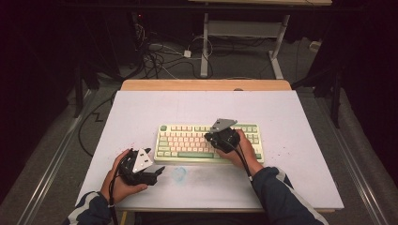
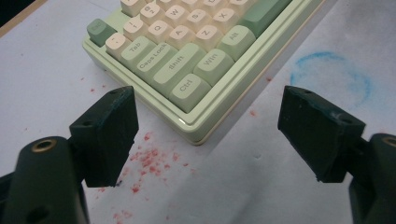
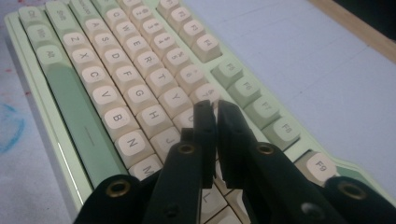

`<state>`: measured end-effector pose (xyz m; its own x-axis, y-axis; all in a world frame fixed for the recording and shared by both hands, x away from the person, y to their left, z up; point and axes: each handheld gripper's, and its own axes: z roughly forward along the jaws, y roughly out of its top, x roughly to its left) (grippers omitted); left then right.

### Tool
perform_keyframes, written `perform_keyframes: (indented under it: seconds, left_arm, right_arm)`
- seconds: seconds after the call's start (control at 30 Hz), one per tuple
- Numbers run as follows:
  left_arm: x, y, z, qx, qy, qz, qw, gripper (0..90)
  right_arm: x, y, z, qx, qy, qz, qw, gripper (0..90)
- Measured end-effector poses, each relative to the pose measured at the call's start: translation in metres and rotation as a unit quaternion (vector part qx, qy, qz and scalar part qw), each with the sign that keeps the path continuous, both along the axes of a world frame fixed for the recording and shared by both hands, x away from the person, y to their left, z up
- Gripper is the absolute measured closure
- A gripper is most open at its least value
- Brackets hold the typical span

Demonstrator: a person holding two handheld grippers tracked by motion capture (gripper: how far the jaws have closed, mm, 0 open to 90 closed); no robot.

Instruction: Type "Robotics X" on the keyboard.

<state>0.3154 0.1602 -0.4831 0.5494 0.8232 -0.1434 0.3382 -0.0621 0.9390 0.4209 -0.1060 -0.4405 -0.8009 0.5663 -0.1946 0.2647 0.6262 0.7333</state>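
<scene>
A pale green keyboard [image 1: 187,143] with cream and green keys lies in the middle of the white table top. My left gripper [image 1: 154,161] rests low on the table just off the keyboard's front left corner. In the left gripper view its jaws [image 2: 208,100] stand wide open, with the Ctrl key corner [image 2: 189,88] just ahead of the gap and nothing between them. My right gripper [image 1: 207,137] hovers over the keyboard's middle. In the right gripper view [image 3: 215,106] its jaws are pressed nearly together, tips just above the keys around U and J.
A faint blue ring stain [image 1: 179,174] marks the table in front of the keyboard, also visible as blue ring stain [image 2: 331,74]. Red specks [image 2: 149,161] dot the surface near the left jaw. A wooden edge [image 1: 206,85] borders the far side; cables lie on the floor beyond.
</scene>
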Motion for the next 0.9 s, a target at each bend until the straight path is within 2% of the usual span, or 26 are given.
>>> perform_keyframes:
  seconds: [0.2, 0.33, 0.5, 0.67, 0.73, 0.9]
  left_arm:
    - [0.0, 0.0, 0.0, 0.003, -0.001, 0.002, 1.0, 19.3]
    - [0.0, 0.0, 0.0, 0.004, -0.001, 0.003, 1.0, 19.5]
    - [0.0, 0.0, 0.0, 0.003, -0.002, 0.005, 1.0, 19.5]
    - [0.001, 0.001, 0.0, 0.008, -0.001, 0.01, 0.9999, 20.3]
    - [0.001, 0.001, 0.0, 0.013, -0.001, 0.015, 0.9998, 21.1]
    - [0.001, 0.001, 0.001, 0.007, 0.0, 0.015, 0.9999, 23.8]
  right_arm:
    - [-0.006, -0.007, 0.006, 0.021, -0.01, -0.002, 0.9997, 81.4]
    - [-0.01, -0.013, 0.01, 0.031, -0.022, -0.007, 0.9992, 74.5]
    - [-0.014, -0.021, 0.015, 0.046, -0.034, -0.01, 0.9983, 61.8]
    - [-0.02, -0.027, 0.018, 0.055, -0.062, -0.015, 0.9964, 45.4]
    - [-0.023, -0.03, 0.019, 0.058, -0.074, -0.021, 0.9954, 41.7]
    - [-0.03, -0.036, 0.021, 0.061, -0.096, -0.032, 0.993, 32.0]
